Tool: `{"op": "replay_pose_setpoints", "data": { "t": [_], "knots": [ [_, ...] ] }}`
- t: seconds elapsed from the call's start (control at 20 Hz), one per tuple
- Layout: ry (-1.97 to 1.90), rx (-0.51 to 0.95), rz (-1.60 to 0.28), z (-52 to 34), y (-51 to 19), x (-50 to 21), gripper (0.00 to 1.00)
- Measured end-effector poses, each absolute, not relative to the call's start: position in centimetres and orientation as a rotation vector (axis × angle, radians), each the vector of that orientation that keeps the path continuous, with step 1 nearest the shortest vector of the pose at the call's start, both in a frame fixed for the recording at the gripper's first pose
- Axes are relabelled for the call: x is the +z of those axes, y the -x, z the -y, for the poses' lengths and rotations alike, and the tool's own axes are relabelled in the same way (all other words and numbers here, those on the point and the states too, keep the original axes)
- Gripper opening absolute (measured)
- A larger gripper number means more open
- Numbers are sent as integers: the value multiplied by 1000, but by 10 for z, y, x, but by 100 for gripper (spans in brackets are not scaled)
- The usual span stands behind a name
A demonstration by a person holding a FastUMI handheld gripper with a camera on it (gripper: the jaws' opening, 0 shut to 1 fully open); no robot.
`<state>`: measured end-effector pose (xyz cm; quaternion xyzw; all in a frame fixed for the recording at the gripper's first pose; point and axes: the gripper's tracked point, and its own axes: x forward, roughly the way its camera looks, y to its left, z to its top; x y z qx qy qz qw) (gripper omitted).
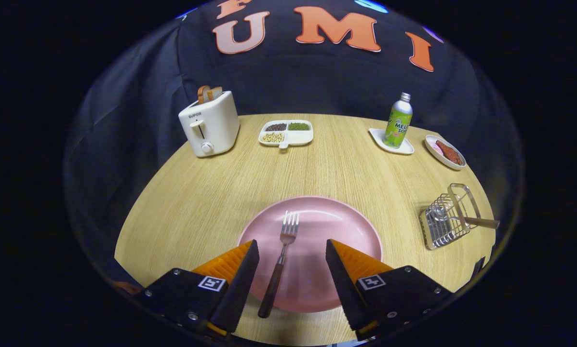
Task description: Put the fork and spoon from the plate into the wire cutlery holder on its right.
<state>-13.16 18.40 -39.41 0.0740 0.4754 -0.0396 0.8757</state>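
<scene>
1. The gripper hangs over the near side of the pink plate with its fingers spread wide and nothing held. The fork lies lengthwise in the gap between them, tines pointing away and the dark handle running off the plate's near rim.
2. The spoon looks to be in the wire cutlery holder already, to the right of the plate, with its handle poking out sideways (so I'd say only the fork is left).
3. The fork lies flat on a smooth plate, so if the fingers close too high it could skid or spin away.
4. A grip far from the fork's middle might let it droop and swing on the way across.
5. The holder seems to lie tilted or on its side, and it looks light. A nudge from the fork could shove it along the wooden table or knock the spoon back out.
</scene>
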Motion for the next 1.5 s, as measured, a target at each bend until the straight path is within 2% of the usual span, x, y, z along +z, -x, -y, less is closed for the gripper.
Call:
{"op": "replay_pose_setpoints", "data": {
  "t": [0.15, 0.25, 0.3, 0.5, 0.6, 0.9, 1.5],
  "knots": [
    [-155, -83, -1056, -192, 141, -412, 76],
    [-163, -89, -1095, -195, 147, -422, 64],
    [-172, -83, -1115, -198, 150, -426, 52],
    [-158, -82, -1159, -202, 155, -435, 24],
    [-147, -92, -1200, -201, 160, -444, 16],
    [-220, -86, -1209, -198, 156, -436, 7],
    [-236, -170, -1085, -96, 147, -363, 6]
  ]
}}
